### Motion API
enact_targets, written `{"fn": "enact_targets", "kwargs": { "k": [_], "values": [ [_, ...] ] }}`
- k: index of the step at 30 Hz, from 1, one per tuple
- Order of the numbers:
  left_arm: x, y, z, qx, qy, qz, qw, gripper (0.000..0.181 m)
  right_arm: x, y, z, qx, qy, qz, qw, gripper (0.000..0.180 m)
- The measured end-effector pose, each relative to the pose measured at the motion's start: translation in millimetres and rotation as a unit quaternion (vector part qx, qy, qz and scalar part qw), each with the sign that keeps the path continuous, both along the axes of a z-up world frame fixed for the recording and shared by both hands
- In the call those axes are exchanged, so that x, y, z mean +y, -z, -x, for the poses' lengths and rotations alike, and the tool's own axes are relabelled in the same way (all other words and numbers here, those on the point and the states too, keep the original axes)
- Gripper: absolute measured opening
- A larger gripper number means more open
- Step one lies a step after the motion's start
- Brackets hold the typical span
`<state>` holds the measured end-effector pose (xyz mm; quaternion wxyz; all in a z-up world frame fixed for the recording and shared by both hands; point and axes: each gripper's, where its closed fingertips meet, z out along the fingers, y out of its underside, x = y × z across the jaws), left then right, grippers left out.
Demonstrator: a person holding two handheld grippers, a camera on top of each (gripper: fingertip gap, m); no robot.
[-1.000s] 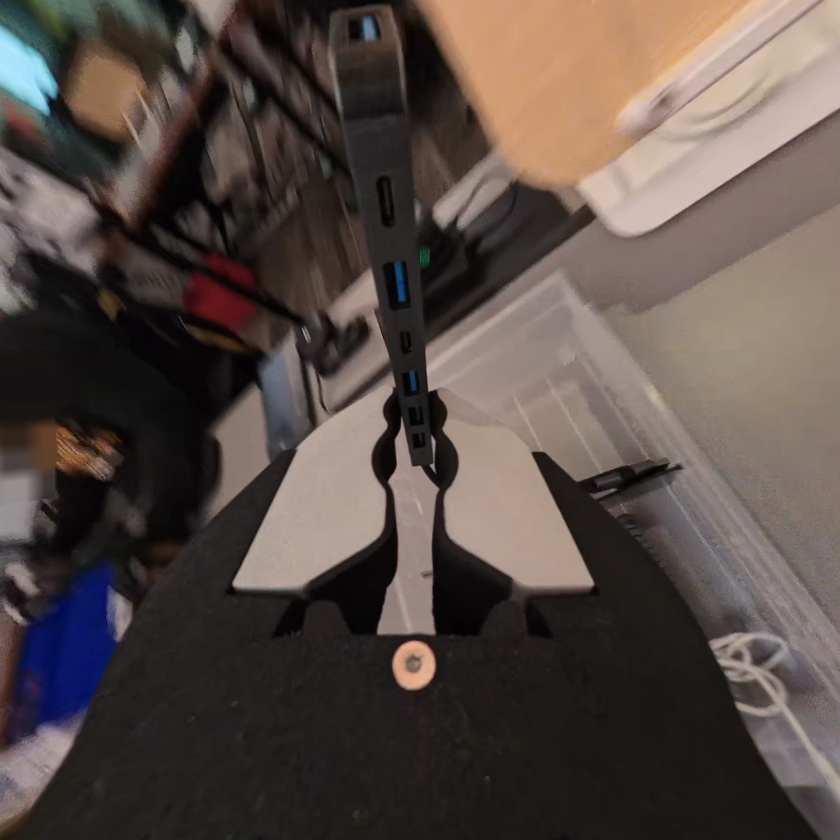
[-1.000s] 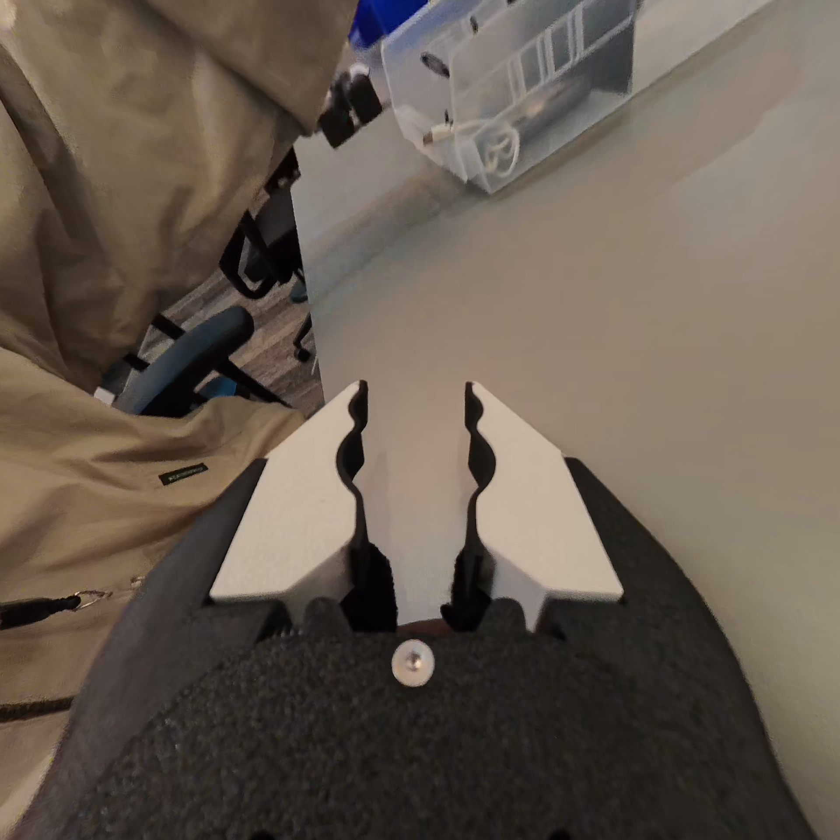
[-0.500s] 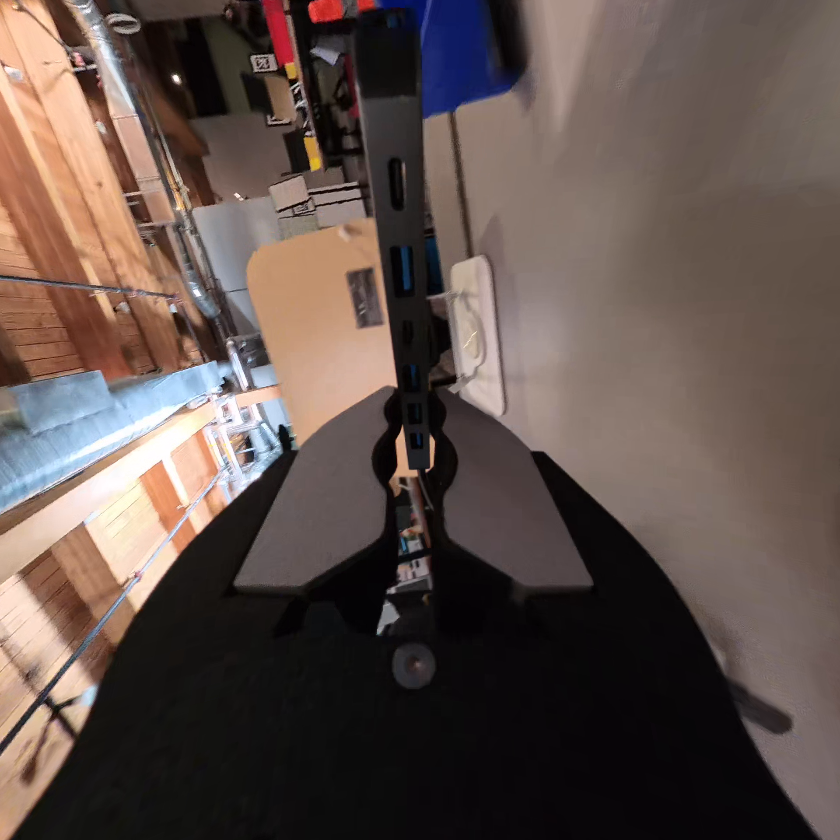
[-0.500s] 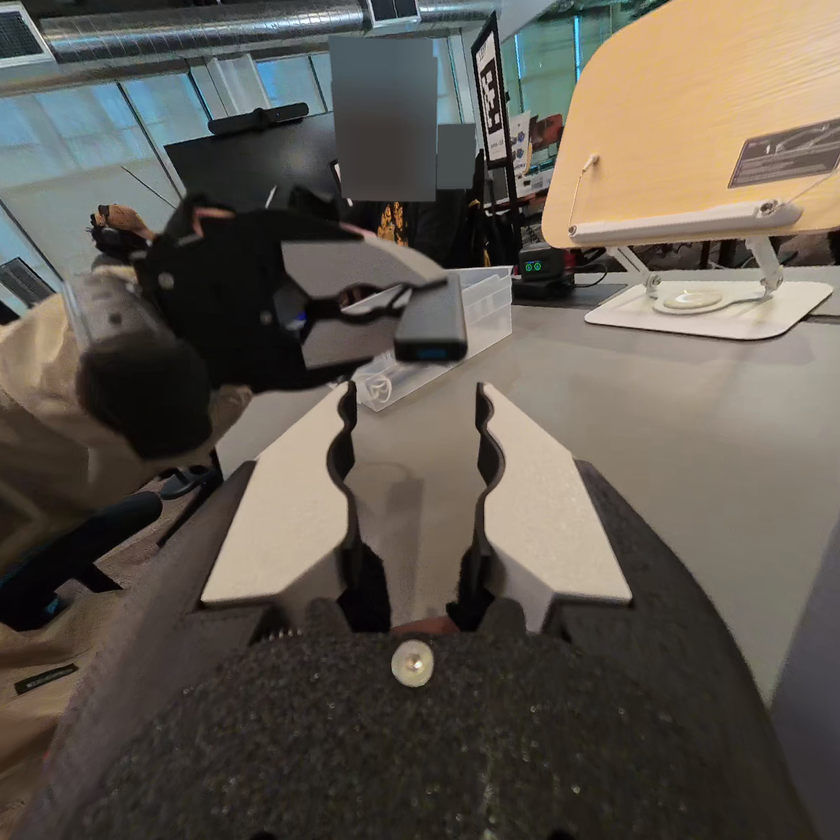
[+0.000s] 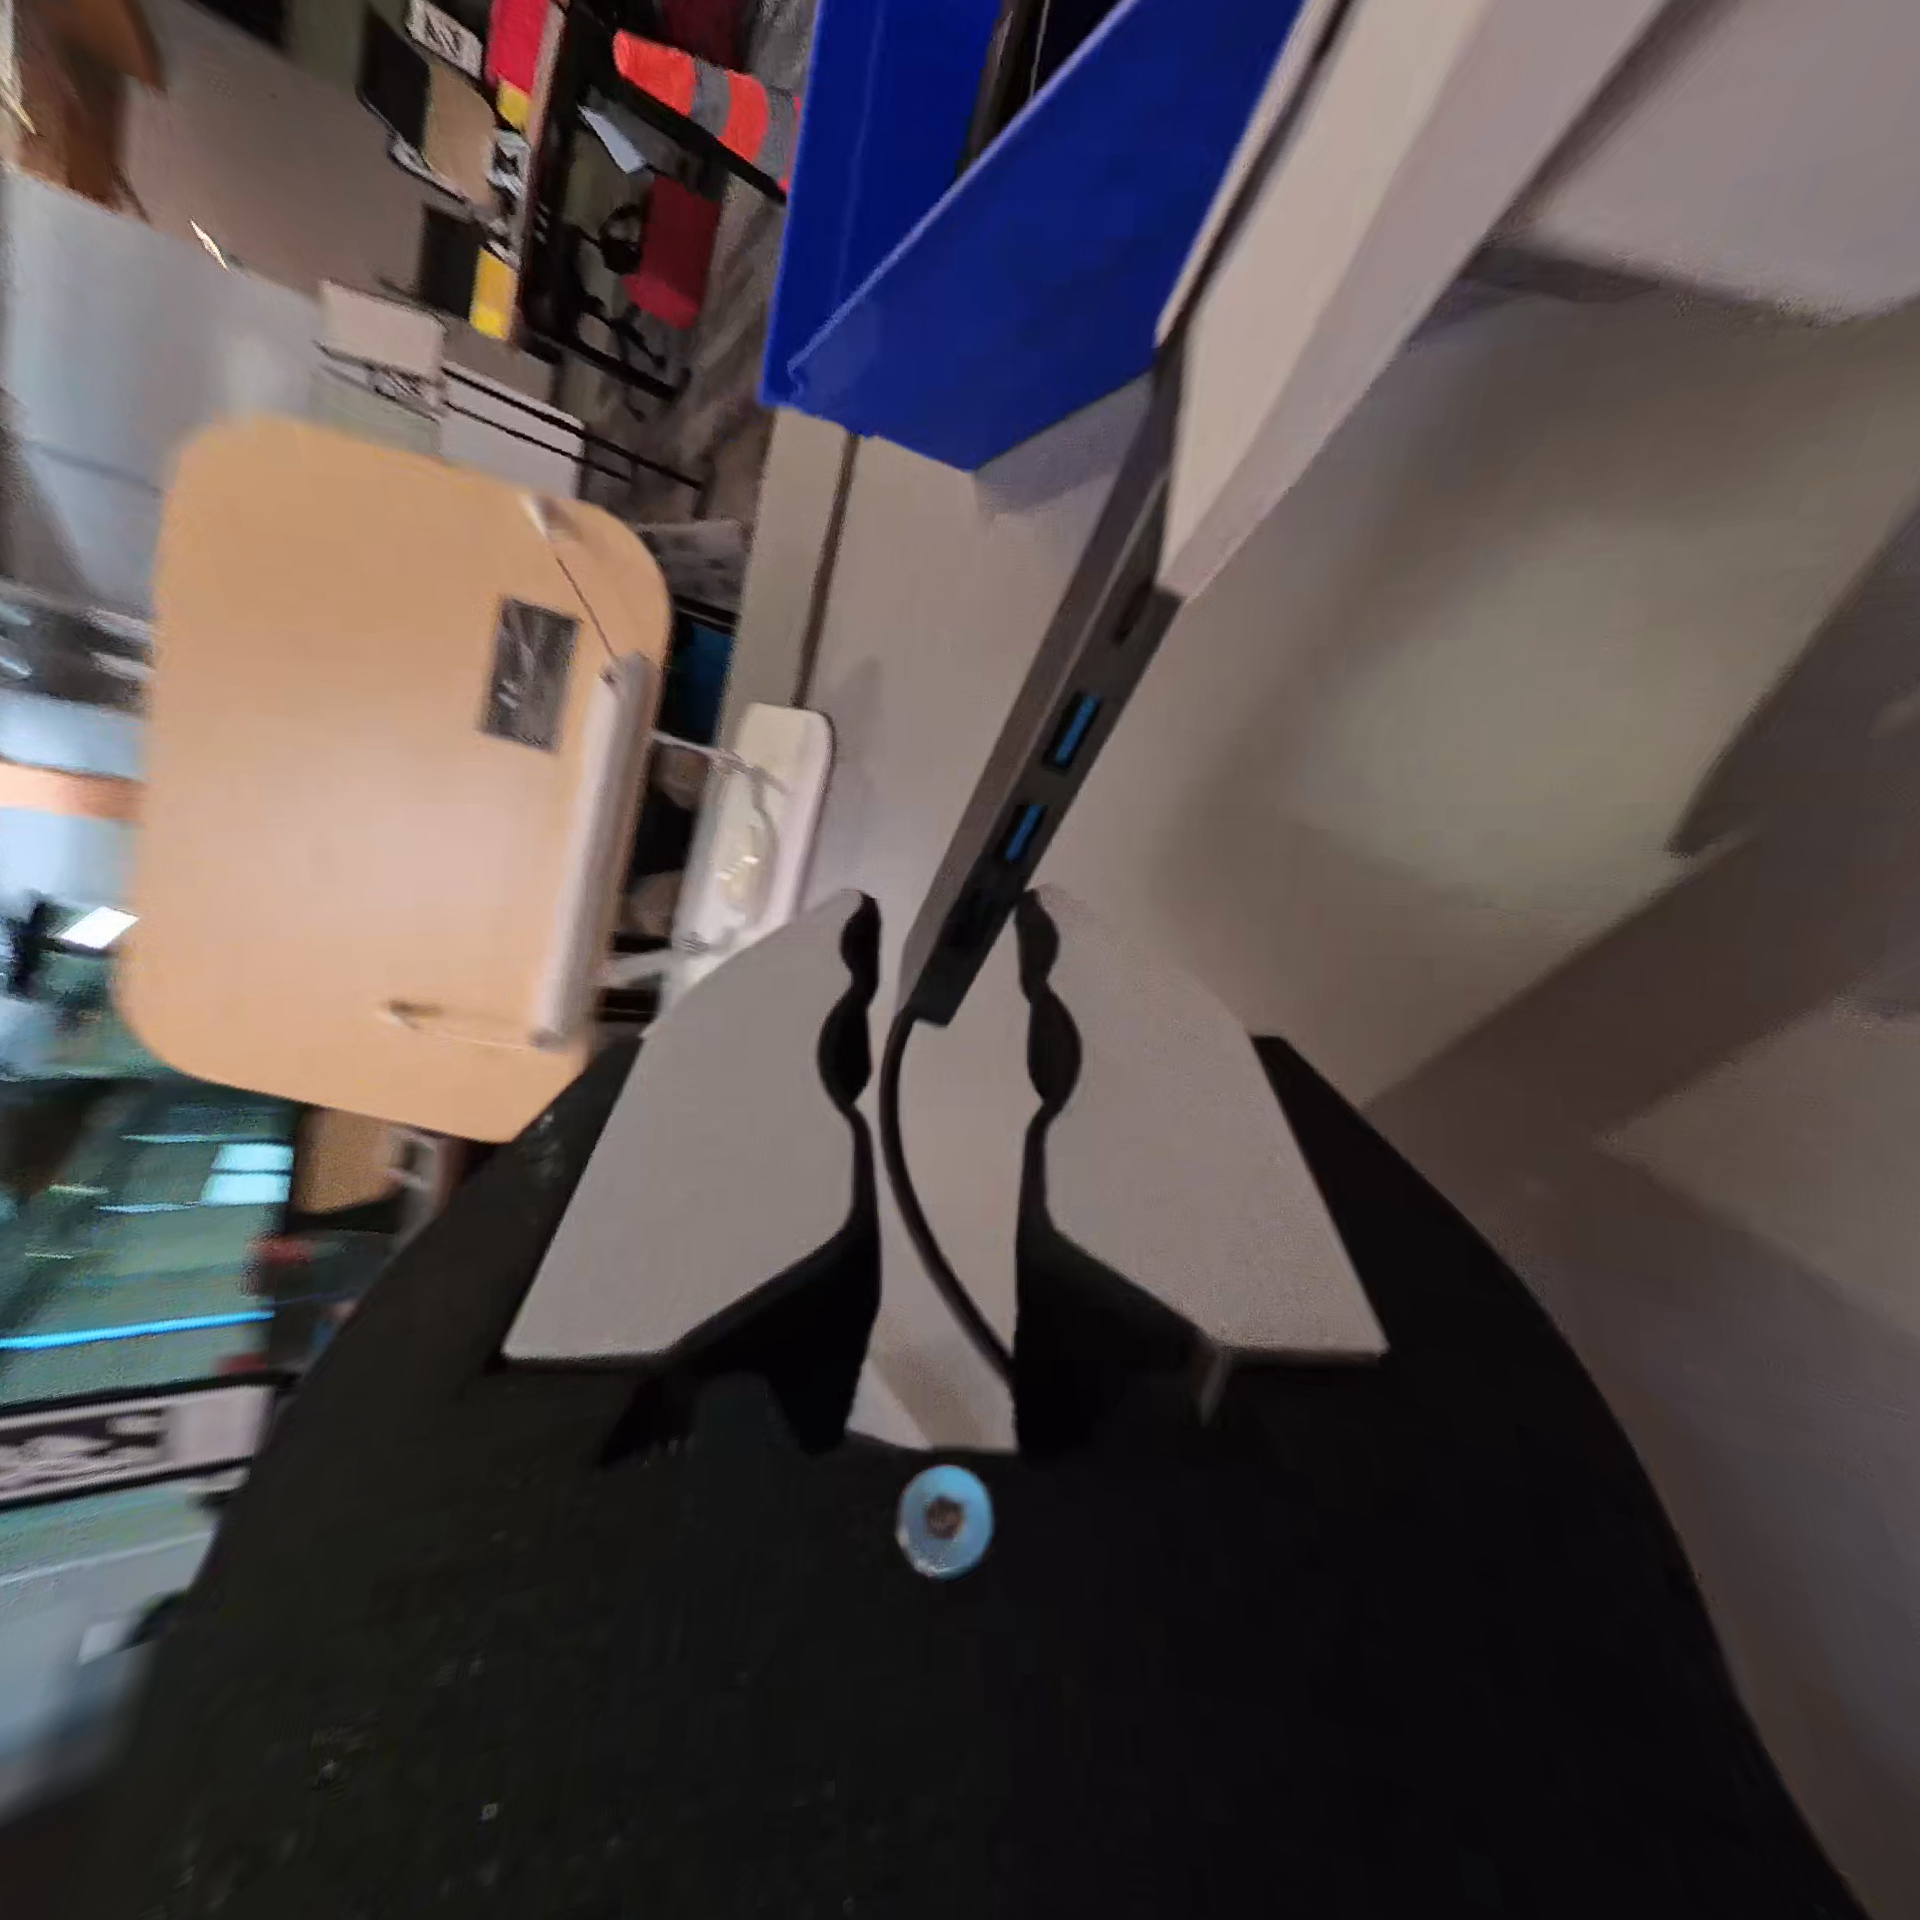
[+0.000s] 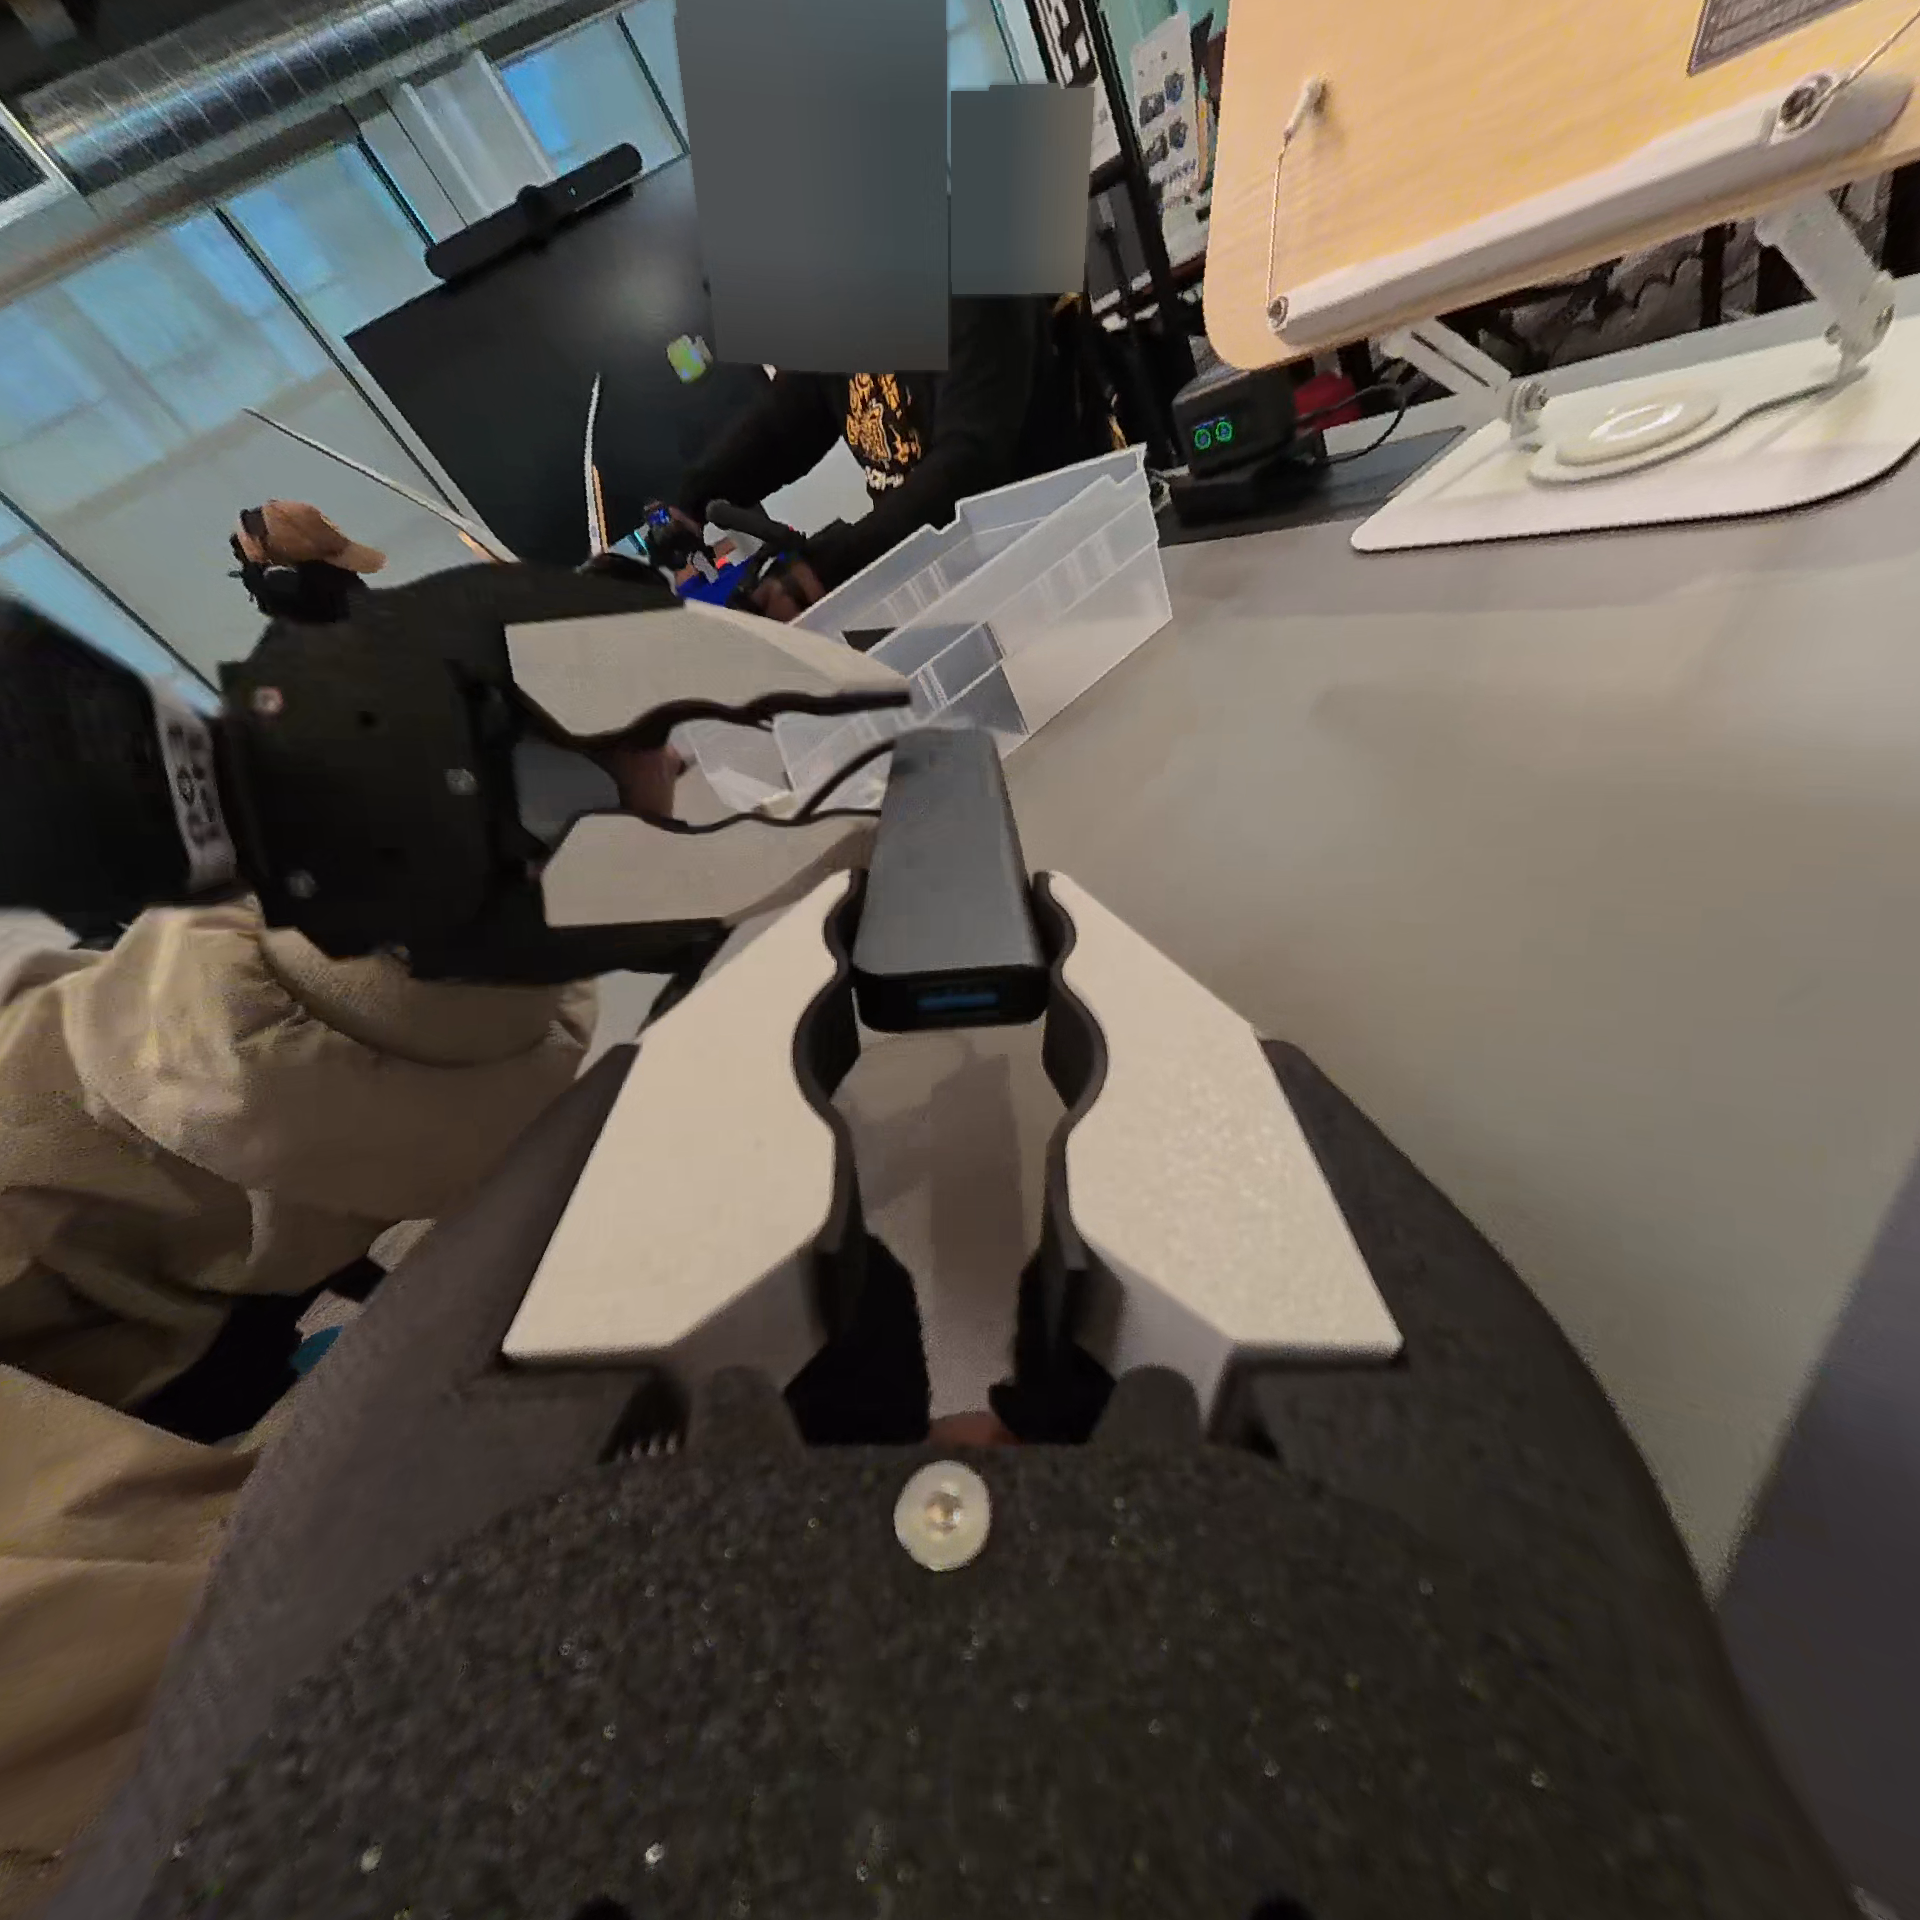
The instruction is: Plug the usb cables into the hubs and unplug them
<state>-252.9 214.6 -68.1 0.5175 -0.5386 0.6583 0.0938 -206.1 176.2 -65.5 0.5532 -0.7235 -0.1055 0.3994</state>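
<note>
Left gripper [image 6: 831, 774] sits with its fingers spread, the dark hub's [image 6: 945, 862] cabled end loose in the gap and its black cable [image 5: 925, 1184] curling back between them. Right gripper [image 6: 943, 914] clamps the hub's other end, blue port facing the camera, above the grey table [image 6: 1507, 852]. Beyond it, a clear plastic organiser [image 6: 1018, 613]; farther right, a wooden-topped stand [image 6: 1538, 156].

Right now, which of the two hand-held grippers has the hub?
The right hand-held gripper: its fingers clamp the grey hub. The left hand-held gripper is open, with only the hub's cable between its fingers.
</note>
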Motion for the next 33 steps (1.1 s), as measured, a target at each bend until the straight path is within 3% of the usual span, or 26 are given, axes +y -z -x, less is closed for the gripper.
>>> {"fn": "enact_targets", "kwargs": {
  "k": [3,5,9,13,17,21,24,27,33],
  "values": [
    [2,10,18,-0.036,-0.009,0.065,0.997,0.045,-2,4,6,0.01,-0.02,0.015,1.0,0.03],
    [0,21,26,-0.017,0.004,0.049,0.999,0.047,-3,6,11,0.014,-0.034,0.022,0.999,0.03],
    [-10,38,28,0.014,0.035,-0.024,0.999,0.041,-7,9,23,0.032,-0.062,0.038,0.997,0.03],
    [-8,51,27,0.031,0.031,-0.049,0.998,0.011,-14,21,40,0.013,-0.108,0.057,0.992,0.031],
    [-3,47,35,0.063,0.039,-0.082,0.994,0.011,-16,31,43,-0.028,-0.127,0.06,0.99,0.032],
    [-4,45,34,0.101,0.057,-0.132,0.984,0.011,-16,45,55,-0.053,-0.159,0.099,0.981,0.049],
    [-6,48,33,0.138,0.071,-0.166,0.974,0.01,-17,54,62,-0.111,-0.181,0.104,0.972,0.036],
    [-7,54,34,0.155,0.076,-0.175,0.969,0.01,-22,69,64,-0.171,-0.204,0.12,0.956,0.034],
    [-2,46,38,0.115,0.043,-0.165,0.979,0.013,-19,65,67,-0.162,-0.2,0.117,0.959,0.031]
  ]
}}
